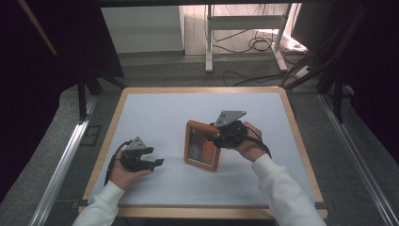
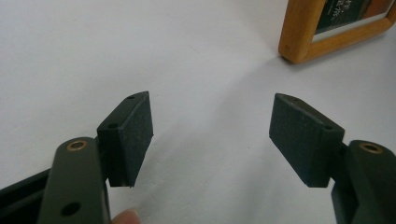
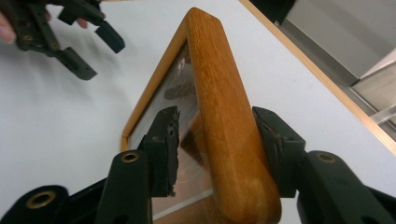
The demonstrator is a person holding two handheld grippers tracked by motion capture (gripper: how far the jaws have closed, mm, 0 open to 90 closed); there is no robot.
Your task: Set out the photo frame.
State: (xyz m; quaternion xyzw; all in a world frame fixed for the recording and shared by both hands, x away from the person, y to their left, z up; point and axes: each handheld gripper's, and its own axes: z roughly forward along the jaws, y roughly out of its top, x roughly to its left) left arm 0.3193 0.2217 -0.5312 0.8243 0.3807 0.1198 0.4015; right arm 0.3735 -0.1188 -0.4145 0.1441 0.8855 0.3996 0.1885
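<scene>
Two black hand-held grippers are in play. Our right gripper (image 3: pixel 215 140) straddles the upper right edge of a small wooden picture frame with a glass front (image 1: pixel 202 145); in the right gripper view one pad sits at the glass side, the other at the back, and we cannot tell whether both pads press, so the hold looks loose at best. Our left gripper (image 2: pixel 212 135) rests low over the table, jaws spread wide with nothing between them, the frame's lower corner just beyond it. The frame stands tilted near the middle of the pale grey tabletop with a light wood border (image 1: pixel 155 113), bottom edge on the surface. We judge it light and stiff, the varnished wood slick, the glass fragile; best taken on the wooden rails, not across the pane. Beyond the table: dark curtains at both sides, a white metal stand (image 1: pixel 244 23), loose cables on grey floor (image 1: pixel 254 44).
</scene>
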